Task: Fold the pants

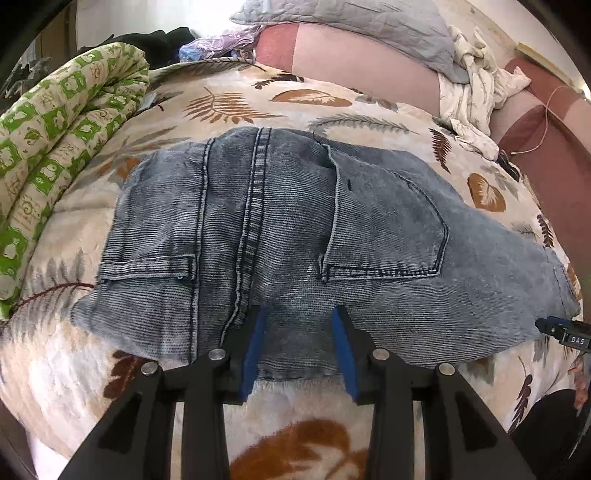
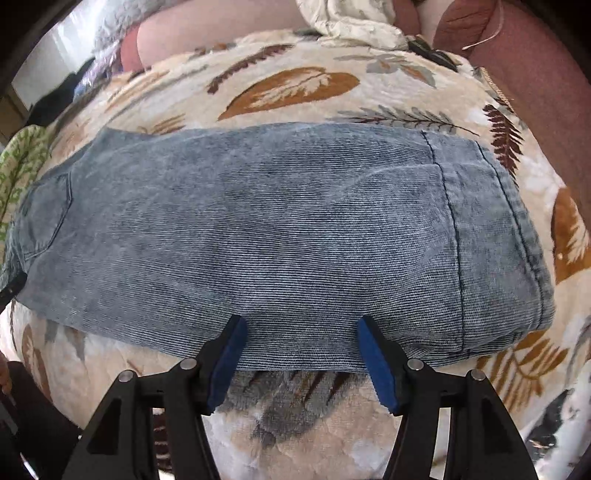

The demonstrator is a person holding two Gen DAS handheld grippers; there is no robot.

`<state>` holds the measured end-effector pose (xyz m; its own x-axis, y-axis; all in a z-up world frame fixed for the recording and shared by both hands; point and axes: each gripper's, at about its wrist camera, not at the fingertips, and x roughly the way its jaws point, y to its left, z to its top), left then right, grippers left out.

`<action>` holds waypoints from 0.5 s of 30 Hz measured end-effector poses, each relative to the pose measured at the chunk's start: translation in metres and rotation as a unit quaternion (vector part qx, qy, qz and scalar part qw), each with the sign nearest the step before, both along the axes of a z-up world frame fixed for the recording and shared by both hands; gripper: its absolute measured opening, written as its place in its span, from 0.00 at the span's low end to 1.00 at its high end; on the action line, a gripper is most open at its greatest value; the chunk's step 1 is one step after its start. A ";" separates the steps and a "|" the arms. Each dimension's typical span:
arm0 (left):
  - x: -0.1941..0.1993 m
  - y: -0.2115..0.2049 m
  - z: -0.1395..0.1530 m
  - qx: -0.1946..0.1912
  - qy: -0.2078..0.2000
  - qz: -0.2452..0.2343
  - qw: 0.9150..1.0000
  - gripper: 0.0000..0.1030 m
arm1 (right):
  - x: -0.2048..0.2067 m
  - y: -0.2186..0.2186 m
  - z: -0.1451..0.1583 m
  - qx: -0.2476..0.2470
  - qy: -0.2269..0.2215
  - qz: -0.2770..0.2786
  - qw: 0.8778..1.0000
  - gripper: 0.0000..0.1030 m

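Observation:
Grey-blue jeans (image 1: pixel 280 221) lie flat on the leaf-print blanket (image 1: pixel 236 99), folded lengthwise with a back pocket (image 1: pixel 388 229) facing up. In the left wrist view my left gripper (image 1: pixel 300 314) is open over the seat's near edge. Flat denim lies between its blue pads (image 1: pixel 255 343), unpinched. In the right wrist view the leg of the jeans (image 2: pixel 258 221) runs across to the stitched hem (image 2: pixel 491 240) at the right. My right gripper (image 2: pixel 303 321) stands open over the leg's near edge, its pads (image 2: pixel 376 362) apart, with the cloth flat under them. Its tip also shows at the left view's right edge (image 1: pixel 554 326).
A rolled green-and-cream quilt (image 1: pixel 66 140) lies to the left of the jeans. A grey pillow (image 1: pixel 351 22) and a crumpled white cloth (image 1: pixel 476 74) sit at the back. Dark clothes (image 1: pixel 162 40) are piled at the far left. A maroon surface (image 2: pixel 535 74) borders the blanket on the right.

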<state>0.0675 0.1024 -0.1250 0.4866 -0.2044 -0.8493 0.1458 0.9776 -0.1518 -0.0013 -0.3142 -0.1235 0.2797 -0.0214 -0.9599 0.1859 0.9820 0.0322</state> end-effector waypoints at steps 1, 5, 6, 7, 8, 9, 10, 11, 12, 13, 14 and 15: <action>-0.003 -0.001 0.006 0.000 -0.009 0.000 1.000 0.38 | 0.004 0.001 0.006 0.017 0.001 0.005 1.000 0.64; -0.008 -0.009 0.019 -0.004 -0.040 -0.008 0.999 0.39 | 0.031 0.020 0.043 0.090 -0.057 0.047 0.993 0.64; -0.008 -0.012 0.021 -0.004 -0.047 -0.011 0.999 0.39 | 0.045 0.028 0.050 0.103 -0.073 0.056 0.990 0.64; -0.009 -0.015 0.023 -0.004 -0.054 -0.014 0.998 0.39 | 0.061 0.036 0.055 0.120 -0.087 0.065 0.987 0.64; -0.008 -0.018 0.024 -0.004 -0.060 -0.018 0.998 0.40 | 0.069 0.042 0.056 0.127 -0.093 0.071 0.985 0.64; -0.008 -0.022 0.024 -0.002 -0.065 -0.026 0.998 0.43 | 0.085 0.053 0.056 0.127 -0.100 0.079 0.984 0.64; -0.007 -0.025 0.023 0.002 -0.066 -0.030 0.997 0.50 | 0.098 0.063 0.056 0.124 -0.106 0.086 0.983 0.64; -0.007 -0.027 0.022 0.006 -0.065 -0.032 0.997 0.52 | 0.114 0.073 0.055 0.123 -0.110 0.094 0.982 0.64; -0.007 -0.029 0.019 0.007 -0.063 -0.034 0.997 0.53 | 0.131 0.083 0.051 0.131 -0.111 0.102 0.980 0.64; -0.006 -0.029 0.016 0.007 -0.058 -0.037 0.998 0.53 | 0.147 0.093 0.047 0.145 -0.109 0.107 0.978 0.64; -0.005 -0.029 0.013 0.007 -0.054 -0.039 0.998 0.53 | 0.156 0.106 0.040 0.151 -0.109 0.110 0.976 0.64; -0.005 -0.028 0.010 0.007 -0.050 -0.040 0.998 0.53 | 0.170 0.114 0.035 0.153 -0.108 0.115 0.976 0.64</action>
<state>0.0625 0.0742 -0.1149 0.5515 -0.2338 -0.8007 0.2375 0.9642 -0.1180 0.1690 -0.2001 -0.0885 0.4395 0.3434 -0.8300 -0.0822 0.9355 0.3436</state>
